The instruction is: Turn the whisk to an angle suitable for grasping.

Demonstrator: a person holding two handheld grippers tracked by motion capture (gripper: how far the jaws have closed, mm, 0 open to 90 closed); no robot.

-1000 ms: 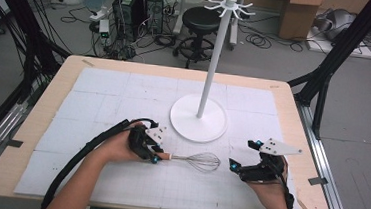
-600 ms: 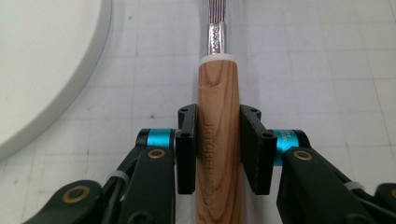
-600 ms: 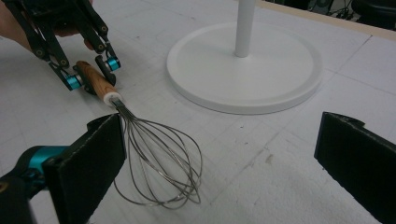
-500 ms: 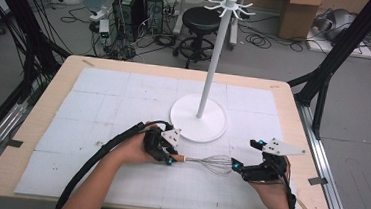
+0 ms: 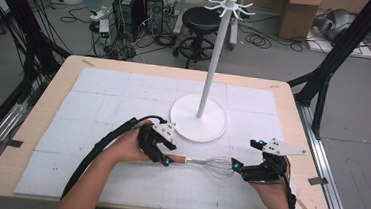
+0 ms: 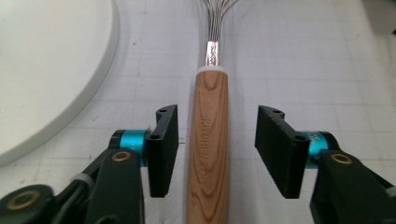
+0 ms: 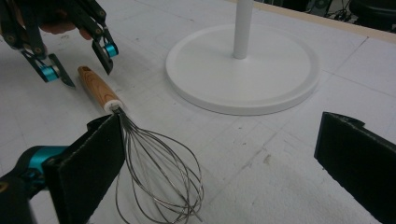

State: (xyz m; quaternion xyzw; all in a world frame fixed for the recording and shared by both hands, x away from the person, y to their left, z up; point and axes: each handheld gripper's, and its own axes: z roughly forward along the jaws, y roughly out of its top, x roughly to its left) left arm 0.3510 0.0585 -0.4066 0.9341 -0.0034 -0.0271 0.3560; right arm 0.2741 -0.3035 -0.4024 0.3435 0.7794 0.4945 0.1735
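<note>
On the tabletop (image 5: 100,82) a wooden-handled wire whisk (image 5: 204,162) lies flat before the white hanging stand (image 5: 200,118), our left claw (image 6: 217,149) released astride its handle and our right claw (image 7: 219,168) released beside its wires; we judge squeezing mid-handle, squarely, best; no containers here.

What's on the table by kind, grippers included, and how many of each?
Whisk: 1, lying flat
White hook stand: 1, upright
Handheld grippers: 2, the left gripper open with its fingers either side of the whisk's wooden handle, the right gripper open by the wire end
Total: 4
</note>
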